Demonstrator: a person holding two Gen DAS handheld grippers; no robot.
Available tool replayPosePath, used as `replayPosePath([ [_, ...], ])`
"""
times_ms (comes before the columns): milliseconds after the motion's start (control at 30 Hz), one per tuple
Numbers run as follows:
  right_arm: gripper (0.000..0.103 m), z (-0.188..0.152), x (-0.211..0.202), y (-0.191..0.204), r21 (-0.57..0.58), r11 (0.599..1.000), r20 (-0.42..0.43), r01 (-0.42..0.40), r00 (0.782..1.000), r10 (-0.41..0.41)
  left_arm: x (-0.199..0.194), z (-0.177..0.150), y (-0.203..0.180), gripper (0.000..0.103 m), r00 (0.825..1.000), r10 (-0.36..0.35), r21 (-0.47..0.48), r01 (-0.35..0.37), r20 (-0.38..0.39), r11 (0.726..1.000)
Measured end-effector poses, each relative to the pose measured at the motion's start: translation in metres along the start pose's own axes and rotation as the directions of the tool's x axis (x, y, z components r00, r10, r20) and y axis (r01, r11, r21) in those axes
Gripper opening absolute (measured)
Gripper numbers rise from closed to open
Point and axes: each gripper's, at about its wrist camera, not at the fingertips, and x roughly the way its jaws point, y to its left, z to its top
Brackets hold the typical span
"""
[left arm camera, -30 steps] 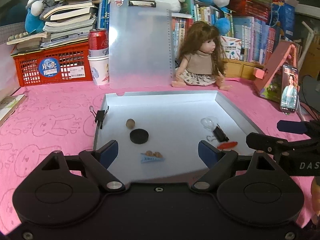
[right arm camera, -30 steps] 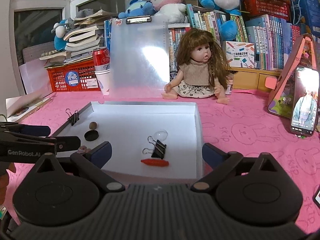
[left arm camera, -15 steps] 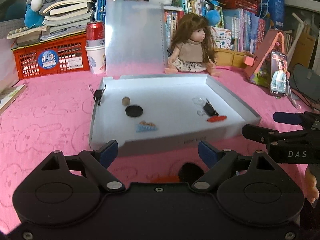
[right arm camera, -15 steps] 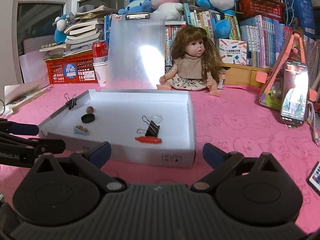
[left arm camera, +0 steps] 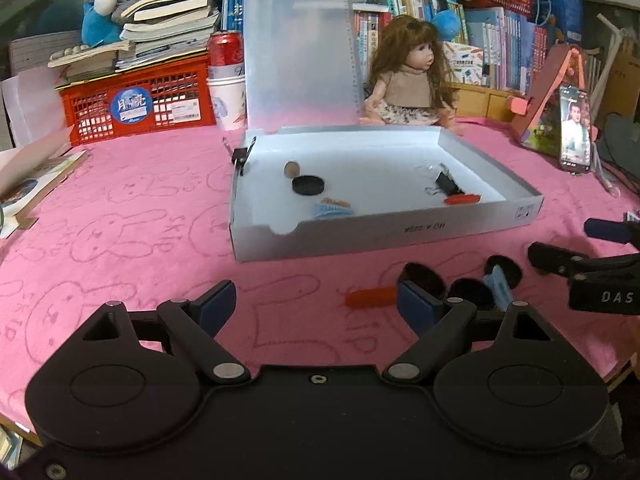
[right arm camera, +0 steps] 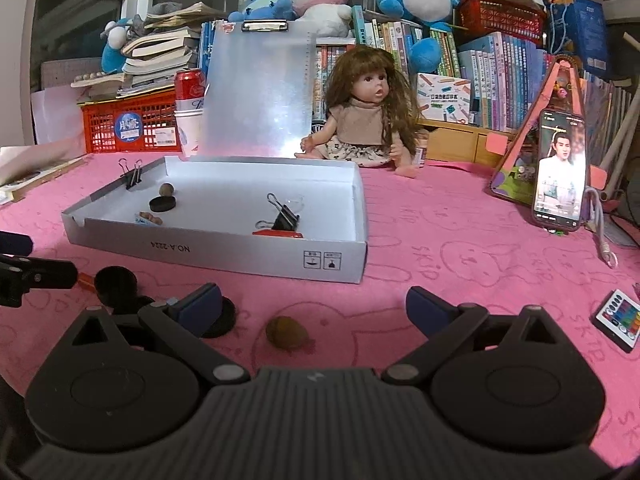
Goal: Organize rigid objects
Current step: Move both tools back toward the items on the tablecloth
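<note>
White box (left arm camera: 384, 236) now sits farther off; we pulled both claws, left (left arm camera: 316, 300) and right (right arm camera: 312, 300), back low over the desk (left arm camera: 120, 240), released, empty.

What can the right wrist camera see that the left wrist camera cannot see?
Only the right wrist view shows the brown nut on the cloth between the open right gripper and the colourful remote. Only the left wrist view shows the orange stick and a blue piece before the open left gripper. Both show the white box, doll and phone.
</note>
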Motion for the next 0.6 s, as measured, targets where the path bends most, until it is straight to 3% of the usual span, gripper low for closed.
replayPosePath([
  [333, 0.102, -0.008, -0.001, 0.006, -0.026, 1.0, 0.0, 0.011, 1.0, -0.011, 0.014, -0.003, -0.023, 0.087, 1.0, -0.01, 0.018, 0.01, -0.003, 1.0],
  [600, 0.102, -0.012, 0.0, 0.005, -0.008, 1.0, -0.008, 0.017, 1.0, -0.017, 0.023, -0.007, -0.032, 0.087, 0.998, 0.069, -0.003, -0.069, 0.013, 0.998],
])
